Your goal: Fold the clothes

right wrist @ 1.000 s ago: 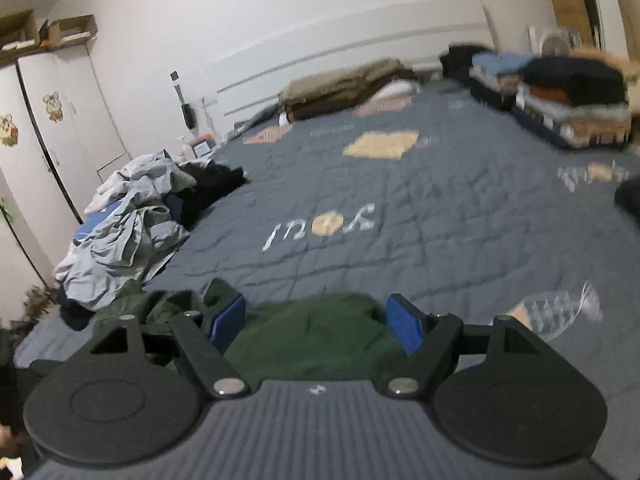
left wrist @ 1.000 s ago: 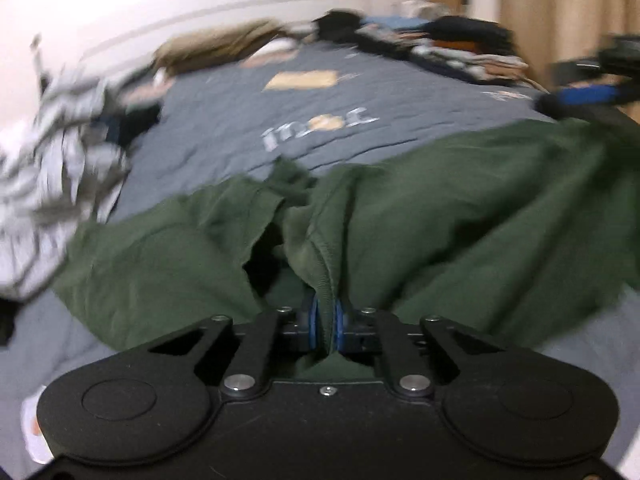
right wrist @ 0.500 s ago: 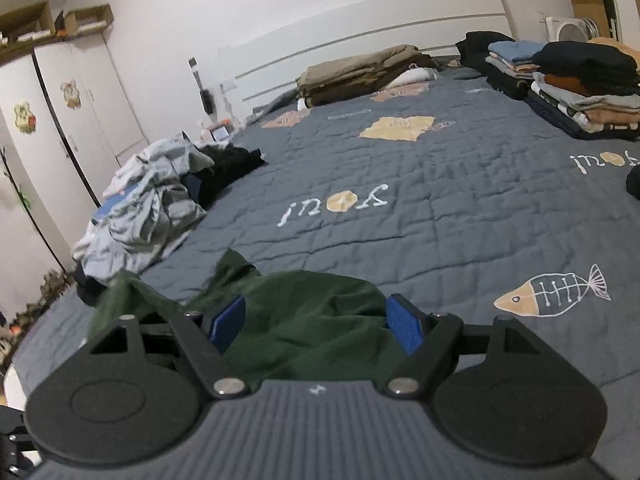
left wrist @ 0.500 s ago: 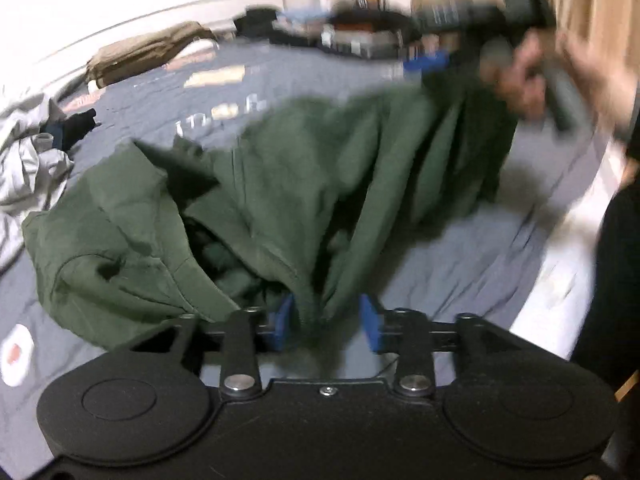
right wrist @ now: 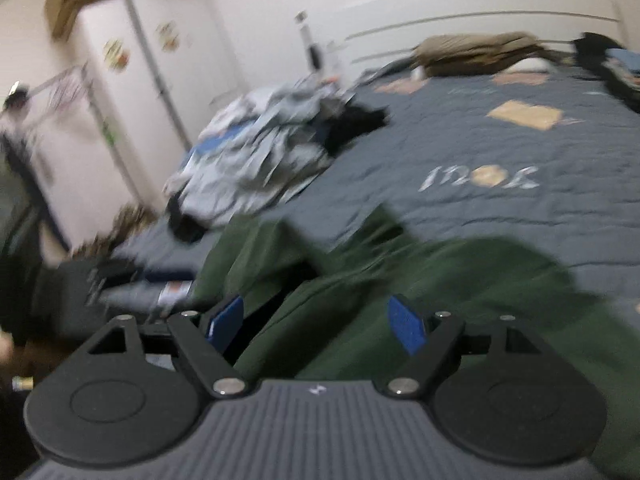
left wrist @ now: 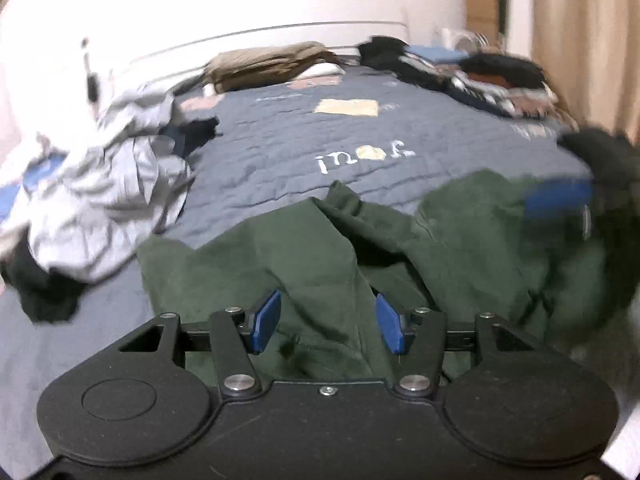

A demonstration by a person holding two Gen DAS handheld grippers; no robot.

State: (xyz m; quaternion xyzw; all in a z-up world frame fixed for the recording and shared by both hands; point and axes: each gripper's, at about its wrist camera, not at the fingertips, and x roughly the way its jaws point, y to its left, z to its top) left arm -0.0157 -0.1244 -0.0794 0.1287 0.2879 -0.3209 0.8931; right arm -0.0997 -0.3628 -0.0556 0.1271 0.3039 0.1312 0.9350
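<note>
both tongs are standing released right now. left gripper is hovering with its jaws wide over the green garment, cloth lying under and between the pads but nothing pinched. right gripper is the same, jaws spread over a ridge of the same cloth.

the green garment is lying rumpled on the grey quilt, at the near edge of the bed, on the near side of the embroidered lettering. it's bunched, with overlapping layers and a dark gap between two flaps, so not flat and not folded.

risks, as i'm judging it:
- closing on a ridge is likely grabbing several layers at once, so a lift would be dragging the whole bundle rather than one edge.
- both views are smearing with motion, so a seam or hem is hard to pick out; a grab now may be landing off target.
- the garment is sitting close to the near bed edge; a pull toward the person could be sliding it off.
- the unfolded pile is lying just left of the garment; a wide sweep left could be snagging it.

room: open quilt is running beyond the lettering toward the headboard. stacked clothes are sitting far right, well apart from the garment. best clearance is straight away from the near edge.
</note>
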